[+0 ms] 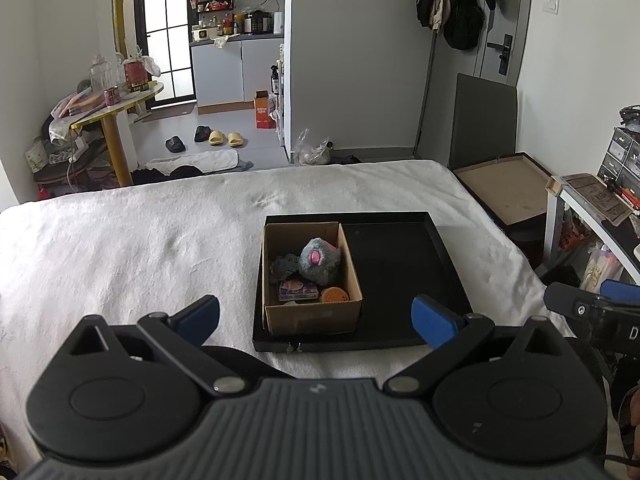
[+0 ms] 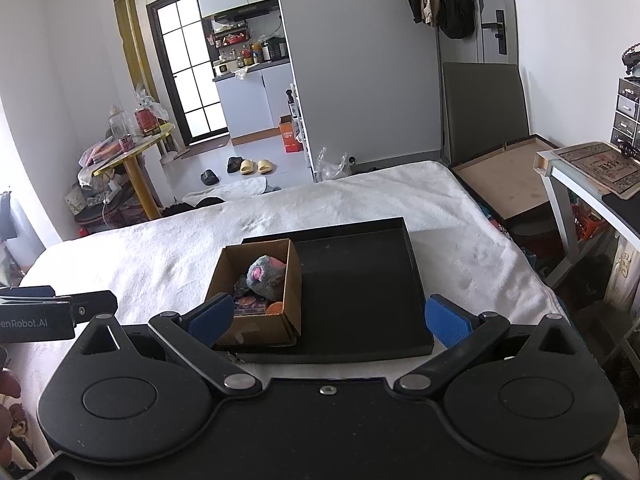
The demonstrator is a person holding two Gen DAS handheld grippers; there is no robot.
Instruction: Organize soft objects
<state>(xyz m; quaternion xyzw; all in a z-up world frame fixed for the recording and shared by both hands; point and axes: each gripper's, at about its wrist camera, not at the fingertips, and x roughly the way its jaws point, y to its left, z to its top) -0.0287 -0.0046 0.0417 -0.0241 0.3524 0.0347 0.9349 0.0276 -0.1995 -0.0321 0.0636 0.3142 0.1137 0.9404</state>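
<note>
A brown cardboard box (image 1: 310, 314) (image 2: 256, 330) stands in the left part of a black tray (image 1: 400, 276) (image 2: 360, 288) on a white blanket. Inside the box lie a grey plush with a pink patch (image 1: 320, 262) (image 2: 266, 274), a dark grey soft piece (image 1: 285, 265), a small printed pack (image 1: 298, 290) and an orange round item (image 1: 335, 295). My left gripper (image 1: 316, 318) hangs open, short of the tray's near edge, with nothing between its fingers. My right gripper (image 2: 328, 318) is open too, its left pad (image 2: 210, 318) in front of the box's near corner.
The white blanket (image 1: 140, 248) covers the bed. Right of the bed stand a framed brown board (image 1: 508, 188) and a white desk (image 2: 576, 184) with small drawers. Beyond the bed are a cluttered yellow table (image 1: 116, 108), slippers (image 1: 224, 137) and a floor towel.
</note>
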